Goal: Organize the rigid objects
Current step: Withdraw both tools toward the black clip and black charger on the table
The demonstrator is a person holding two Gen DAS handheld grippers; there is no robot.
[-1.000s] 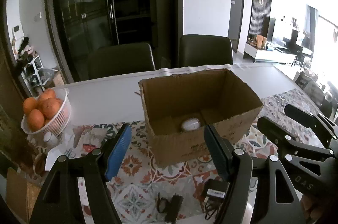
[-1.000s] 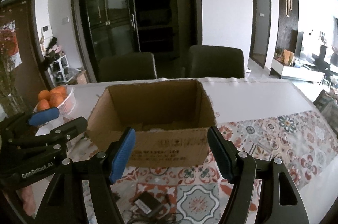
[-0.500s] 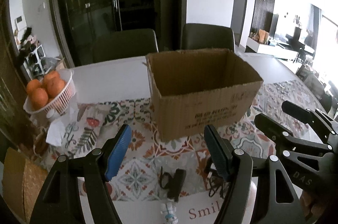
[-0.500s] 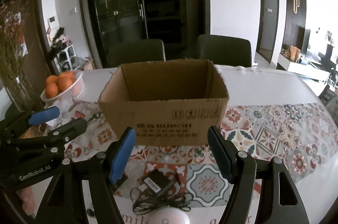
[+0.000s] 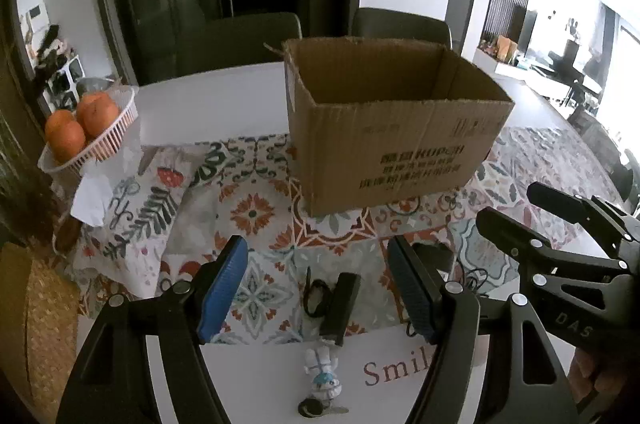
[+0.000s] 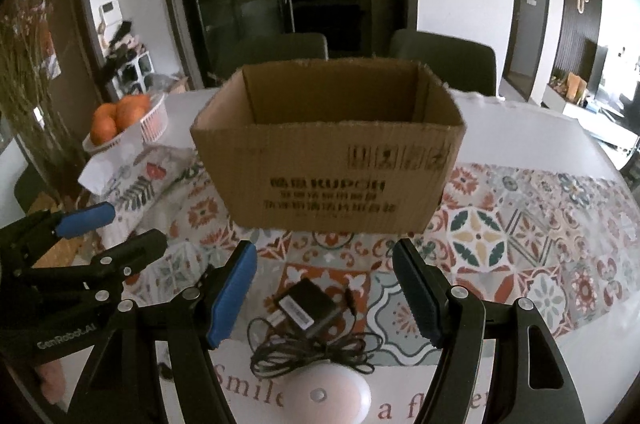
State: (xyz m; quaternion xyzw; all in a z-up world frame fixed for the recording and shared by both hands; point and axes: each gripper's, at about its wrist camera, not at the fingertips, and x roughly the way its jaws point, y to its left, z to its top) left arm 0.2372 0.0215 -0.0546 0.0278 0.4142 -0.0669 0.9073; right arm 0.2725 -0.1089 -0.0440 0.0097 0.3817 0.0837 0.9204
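Observation:
An open cardboard box (image 5: 394, 152) stands on the patterned runner, also in the right wrist view (image 6: 332, 164). My left gripper (image 5: 316, 288) is open and empty above a black bar-shaped device (image 5: 340, 308) with a strap. A small white figurine keychain (image 5: 322, 380) lies nearer me. My right gripper (image 6: 324, 296) is open and empty above a black power adapter (image 6: 310, 308) with its coiled cable (image 6: 312, 350). A white dome-shaped object (image 6: 324, 396) lies just in front of it.
A white basket of oranges (image 5: 86, 128) stands at the left on white paper, also in the right wrist view (image 6: 124, 118). Folded patterned cloth (image 5: 160, 192) lies left of the box. Two dark chairs (image 5: 240, 40) stand behind the table. Dried branches (image 6: 24, 72) rise at the left.
Both grippers have drawn back from the box and lowered toward the near table edge. The box's inside is out of sight, and the keychain, adapter and white dome have come into view.

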